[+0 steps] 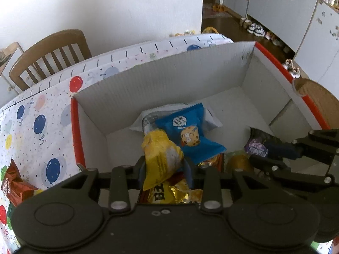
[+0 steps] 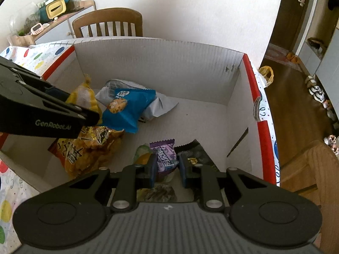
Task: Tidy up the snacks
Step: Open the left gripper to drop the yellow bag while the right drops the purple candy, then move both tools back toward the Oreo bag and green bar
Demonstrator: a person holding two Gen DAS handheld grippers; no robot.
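Holding 2 packets over the white cardboard box [image 2: 161, 63], we use that box as our landmark. Nearest us, inside its front edge, our left gripper [image 1: 164, 167] is clamped on a yellow packet [image 1: 161, 156], and our right gripper [image 2: 167, 167] has its fingers closed against a purple packet [image 2: 164, 154]. We judge both are carried low inside the box so that they can be let go onto its floor without falling far.

Under the yellow packet, at the box's front left, lies an orange-gold snack bag [image 2: 89, 150]. Below the purple packet lie a green-yellow packet [image 2: 142, 153] and a dark wrapper [image 2: 197, 154]. Toward the box's middle a blue cookie packet [image 1: 188, 131] leans on a grey-white pouch [image 2: 163, 103]. The box's far right floor is bare.

Outside the box's left wall, a red-brown packet [image 1: 14, 186] rests on the balloon-print tablecloth [image 1: 46, 110], so we judge sorting is unfinished. Beyond the far wall stands a wooden chair [image 2: 108, 22].
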